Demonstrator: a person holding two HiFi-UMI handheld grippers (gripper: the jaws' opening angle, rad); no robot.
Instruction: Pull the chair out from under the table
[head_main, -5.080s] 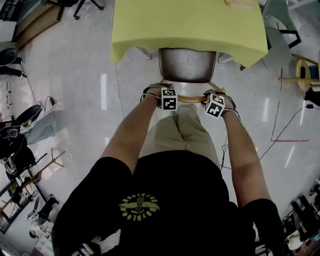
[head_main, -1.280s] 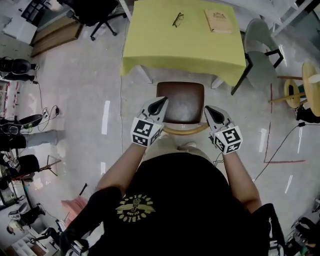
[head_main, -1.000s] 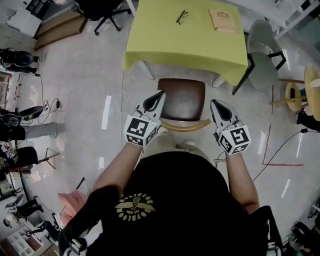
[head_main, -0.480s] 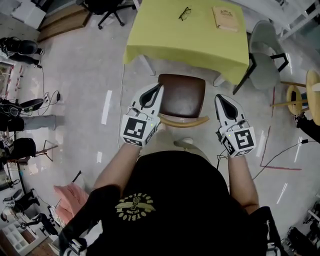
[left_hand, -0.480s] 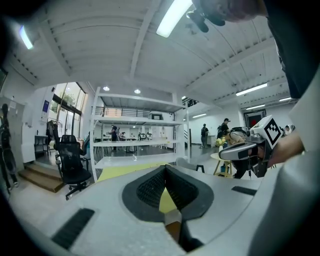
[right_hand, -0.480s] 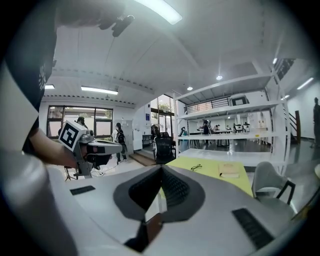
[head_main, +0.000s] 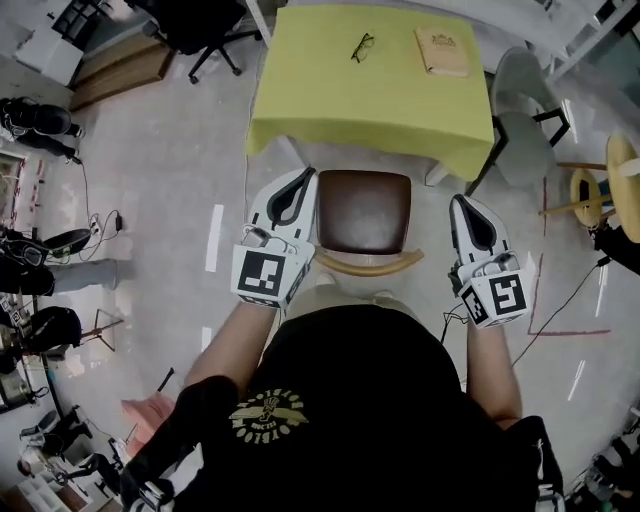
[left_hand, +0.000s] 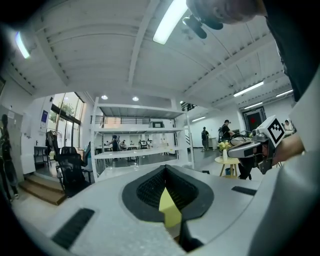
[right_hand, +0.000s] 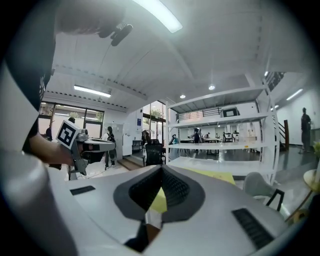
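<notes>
Drawn well back since five seconds ago, when half hidden beneath the cloth: brown padded chair with a curved wooden backrest (head_main: 363, 212), now standing wholly clear of the yellow-clothed bench (head_main: 370, 105), seat front just short of the hanging hem, backrest close against the person's legs. Released since then too. Left tool (head_main: 303, 178) lifted off to the seat's left, right tool (head_main: 462, 202) off to its right and a little farther out, both spread wider than half a second ago. Each tool closed and empty, jaws pressed together, only a sliver of yellow cloth showing past the tips. Judged done as a pull-out. Possible trouble from here: stepping forward and nudging the backrest, sending the chair back under the bench; dragging further and snagging a leg on the thin cable (head_main: 244, 200) lying on the floor by the chair's left side; pulling sideways and clipping the grey chair (head_main: 522, 110) at the bench's right corner. Glasses (head_main: 362, 45) and book (head_main: 441, 50) on the bench top well apart from all this.
</notes>
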